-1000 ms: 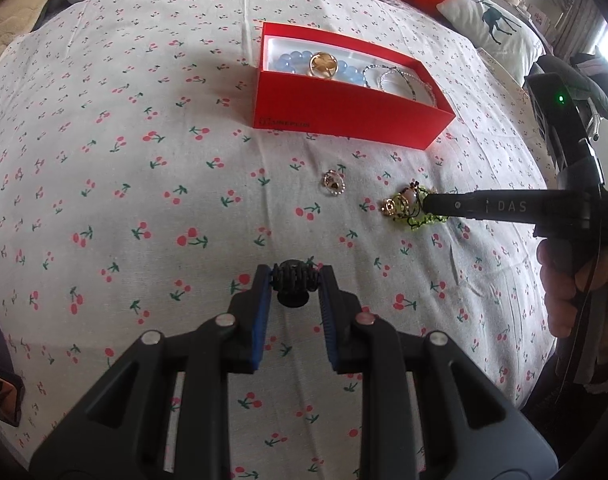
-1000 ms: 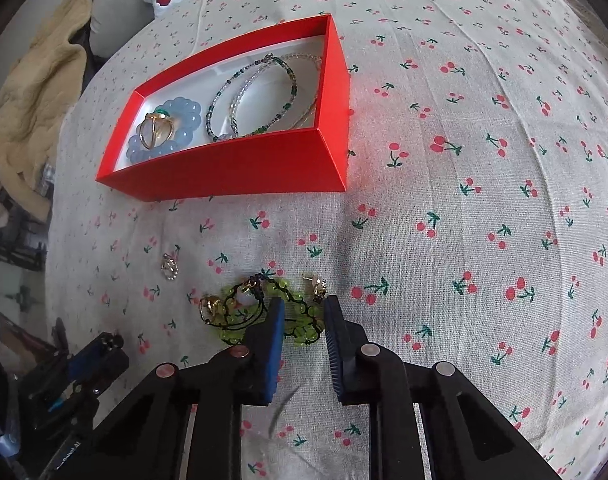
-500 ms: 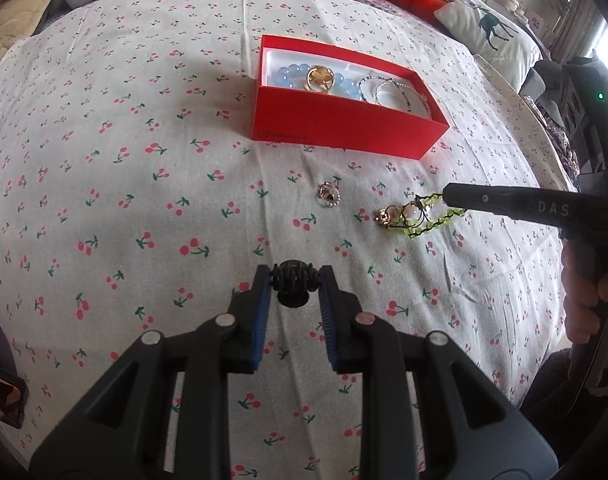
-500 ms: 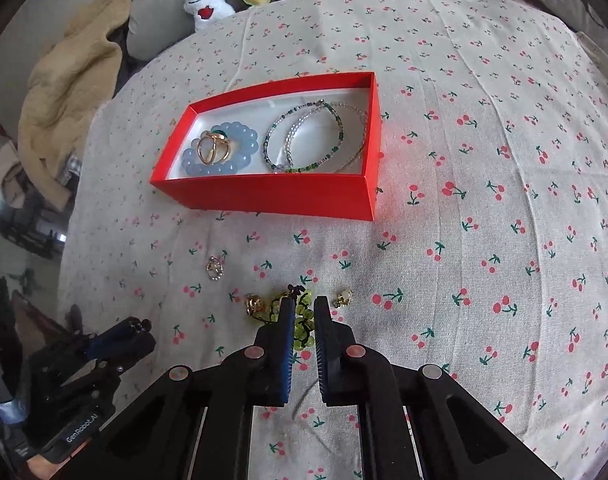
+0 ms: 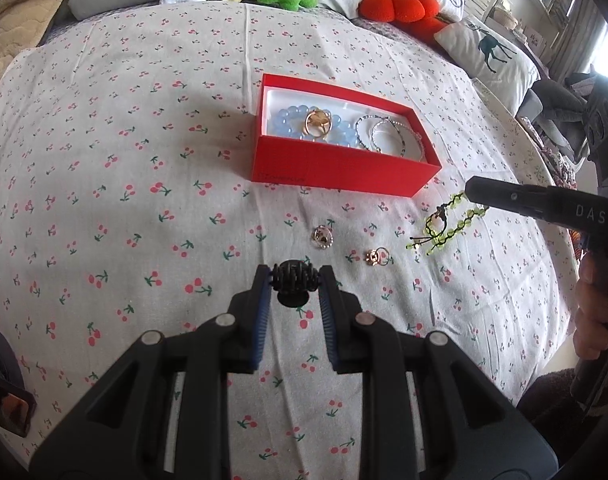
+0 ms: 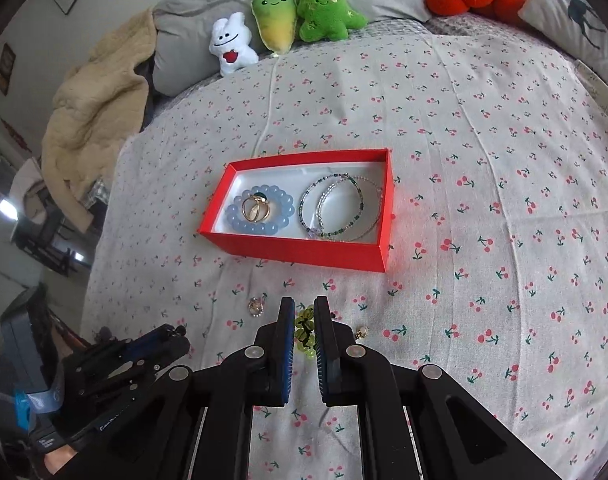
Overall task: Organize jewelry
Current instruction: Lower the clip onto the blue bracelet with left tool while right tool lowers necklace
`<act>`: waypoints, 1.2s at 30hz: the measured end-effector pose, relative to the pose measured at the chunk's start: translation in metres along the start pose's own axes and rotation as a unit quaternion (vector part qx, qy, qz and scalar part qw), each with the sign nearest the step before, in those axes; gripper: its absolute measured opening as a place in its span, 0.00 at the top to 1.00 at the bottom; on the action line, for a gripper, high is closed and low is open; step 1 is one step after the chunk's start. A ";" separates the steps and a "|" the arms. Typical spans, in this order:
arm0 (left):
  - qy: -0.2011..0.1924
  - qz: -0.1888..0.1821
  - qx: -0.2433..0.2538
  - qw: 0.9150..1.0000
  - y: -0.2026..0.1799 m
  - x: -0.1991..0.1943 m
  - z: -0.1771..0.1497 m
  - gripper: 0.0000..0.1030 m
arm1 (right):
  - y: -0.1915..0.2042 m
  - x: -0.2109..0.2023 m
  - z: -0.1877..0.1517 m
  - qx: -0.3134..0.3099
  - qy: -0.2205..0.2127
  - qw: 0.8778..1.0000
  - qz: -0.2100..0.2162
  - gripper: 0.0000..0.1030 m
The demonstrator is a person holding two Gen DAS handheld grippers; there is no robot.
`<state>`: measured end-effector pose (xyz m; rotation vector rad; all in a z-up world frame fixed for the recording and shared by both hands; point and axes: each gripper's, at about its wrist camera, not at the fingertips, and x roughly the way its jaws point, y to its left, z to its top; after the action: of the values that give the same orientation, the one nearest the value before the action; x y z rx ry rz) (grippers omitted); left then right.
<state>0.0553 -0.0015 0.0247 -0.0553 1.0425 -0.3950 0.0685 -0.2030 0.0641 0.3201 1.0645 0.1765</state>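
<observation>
A red box (image 5: 336,168) (image 6: 304,254) on the cherry-print bedspread holds a blue bead bracelet (image 6: 239,222), gold rings (image 6: 255,208) and thin beaded bracelets (image 6: 344,208). My right gripper (image 6: 304,312) is shut on a green bead bracelet (image 6: 304,330) and holds it above the spread; in the left wrist view the bracelet (image 5: 444,228) hangs from its fingertip. My left gripper (image 5: 293,276) is shut on a small black hair claw (image 5: 293,280). A pearl-rimmed charm (image 5: 323,237) (image 6: 255,306) and a gold ring pair (image 5: 378,257) lie on the spread.
Plush toys (image 6: 279,12) and pillows (image 5: 492,48) line the far edge of the bed. A beige blanket (image 6: 91,96) lies at the back left. A small gold piece (image 6: 361,332) lies right of my right gripper.
My right gripper has closed on the green bracelet and lifted it off the spread, leaving the gold ring pair behind. Both cameras have risen and pulled back from the box.
</observation>
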 end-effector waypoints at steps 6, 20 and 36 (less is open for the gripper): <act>-0.018 -0.006 0.001 1.000 -0.006 0.002 0.018 0.75 | 0.007 -0.006 0.010 -0.001 -0.019 1.000 0.011 0.91; -0.053 -0.023 0.016 0.998 -0.005 0.027 0.068 0.75 | 0.010 -0.002 0.047 -0.006 -0.073 0.997 0.009 0.91; -0.064 -0.034 0.033 0.997 -0.004 0.065 0.089 0.75 | 0.005 0.020 0.076 -0.017 -0.098 0.994 0.036 0.91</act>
<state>0.1584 -0.0403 0.0173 -0.0570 0.9023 -0.4803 0.1446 -0.2059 0.0832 0.3386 0.8561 0.2230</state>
